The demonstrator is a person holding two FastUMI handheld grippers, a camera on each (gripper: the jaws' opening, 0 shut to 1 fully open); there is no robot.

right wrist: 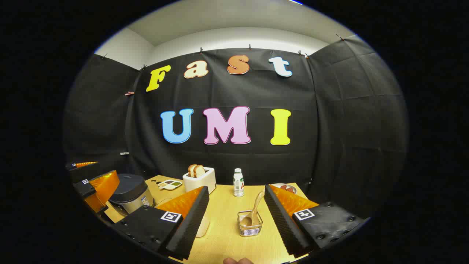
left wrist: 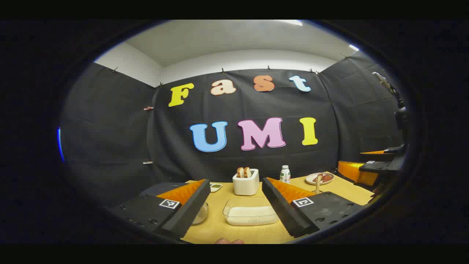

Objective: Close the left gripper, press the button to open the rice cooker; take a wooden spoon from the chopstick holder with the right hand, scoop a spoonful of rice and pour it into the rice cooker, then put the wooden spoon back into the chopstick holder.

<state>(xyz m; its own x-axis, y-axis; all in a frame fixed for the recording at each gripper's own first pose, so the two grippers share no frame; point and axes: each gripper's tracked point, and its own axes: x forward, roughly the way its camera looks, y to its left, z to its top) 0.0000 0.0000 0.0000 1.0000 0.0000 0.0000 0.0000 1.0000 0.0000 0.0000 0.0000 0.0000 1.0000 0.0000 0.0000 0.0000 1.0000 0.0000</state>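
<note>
In the right gripper view, a wooden spoon [right wrist: 255, 209] stands bowl-down in a clear chopstick holder [right wrist: 250, 224] between the fingers of my open right gripper [right wrist: 236, 187], a little ahead of them. The rice cooker [right wrist: 130, 192], dark lid down, sits at the table's left, with my left gripper [right wrist: 91, 183] beside it. In the left gripper view, my left gripper [left wrist: 235, 180] is open above a clear container of rice [left wrist: 250, 214]. The spoon handle [left wrist: 318, 183] rises past its right finger. My right gripper [left wrist: 379, 165] hovers at the far right.
A white toaster [right wrist: 199, 178] with bread, a small bottle [right wrist: 238, 182], a plate of food [right wrist: 286, 188] and a sauce dish [right wrist: 169, 184] line the back of the wooden table [right wrist: 227, 209]. The same toaster [left wrist: 245, 182] stands behind the rice container.
</note>
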